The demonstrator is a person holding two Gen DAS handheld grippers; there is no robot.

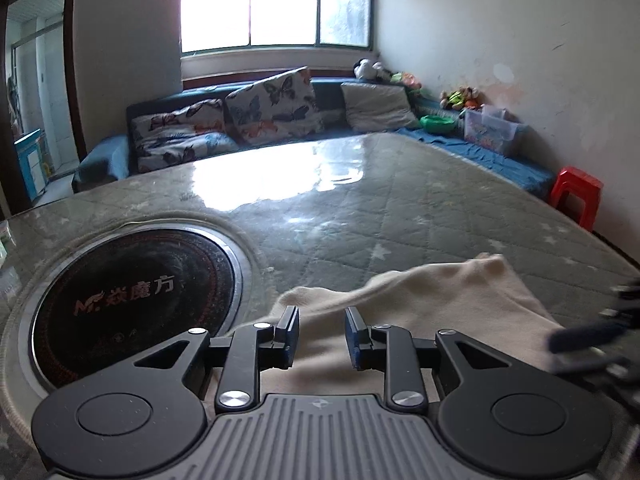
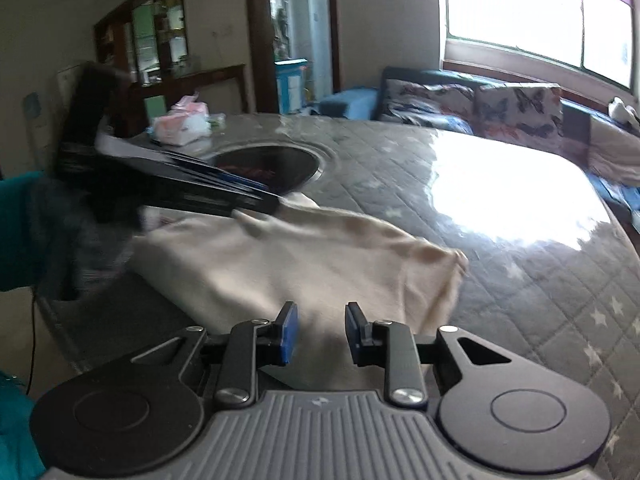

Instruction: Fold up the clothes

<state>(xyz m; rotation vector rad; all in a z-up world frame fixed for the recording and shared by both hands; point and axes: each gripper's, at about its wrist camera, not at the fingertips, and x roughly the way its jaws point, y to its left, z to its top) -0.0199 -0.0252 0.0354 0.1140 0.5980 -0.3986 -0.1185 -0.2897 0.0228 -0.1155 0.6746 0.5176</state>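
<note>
Left gripper jaws parted, nothing between the pads; right gripper likewise parted and empty. Both hover over a cream cloth, soft knit, rumpled, lying at the near edge of the table. Quilted star-print cover under glossy film. Round black hotplate inset beyond. Butterfly-print cushions far back.

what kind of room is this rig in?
Most likely a home living or dining room. A sofa with butterfly cushions runs under the window, soft toys sit along the wall, and the table has a built-in round cooktop.
</note>
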